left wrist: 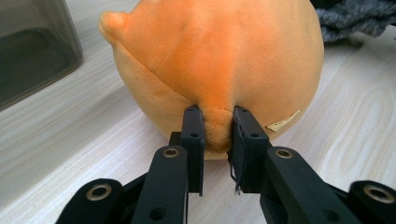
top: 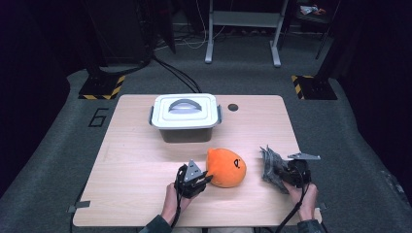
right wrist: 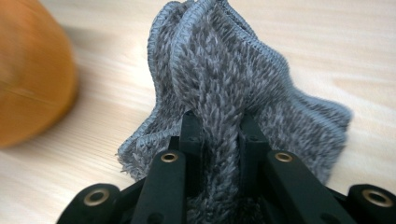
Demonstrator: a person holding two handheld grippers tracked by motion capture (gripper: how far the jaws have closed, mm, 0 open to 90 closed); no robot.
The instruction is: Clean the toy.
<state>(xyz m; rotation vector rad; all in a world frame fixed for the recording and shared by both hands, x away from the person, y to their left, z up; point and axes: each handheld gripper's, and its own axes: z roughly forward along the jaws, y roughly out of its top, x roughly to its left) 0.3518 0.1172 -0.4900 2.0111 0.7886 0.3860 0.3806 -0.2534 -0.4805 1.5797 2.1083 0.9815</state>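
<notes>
High view: left gripper [top: 208,177] pinches the near-left edge of the orange plush [top: 226,167], which sits on the table [top: 136,160] near the front, just in front of the lidded bin [top: 185,116]. Right gripper [top: 281,175] holds a grey cloth [top: 270,166] bunched upright at the table's right front, apart from the plush.

Left gripper view: fingers [left wrist: 193,135] closed on a small fold of plush [left wrist: 219,56] fabric, low on its side. Right gripper view: fingers [right wrist: 190,133] closed on a thick ridge of cloth [right wrist: 224,79], fabric packed between them.

Risks, as I read it:
- Plush grip is only a skin pinch. Lift it and the body weight may pull the fold out, or the plush swings and drops.
- Cloth is loosely gathered; the hanging edges could drag over the table or catch the plush if the hands converge.
- Bin lid is on. Both hands are full, so nothing is free to take it off if these are meant to go inside.

Hard to make out:
- Right fingers mostly hidden by cloth in the high view.
- How deep the cloth goes between the fingers; the pile covers the pads.
- Bin contents; lid and dark walls hide them.
- Small tag on the plush in the left gripper view, unreadable.
</notes>
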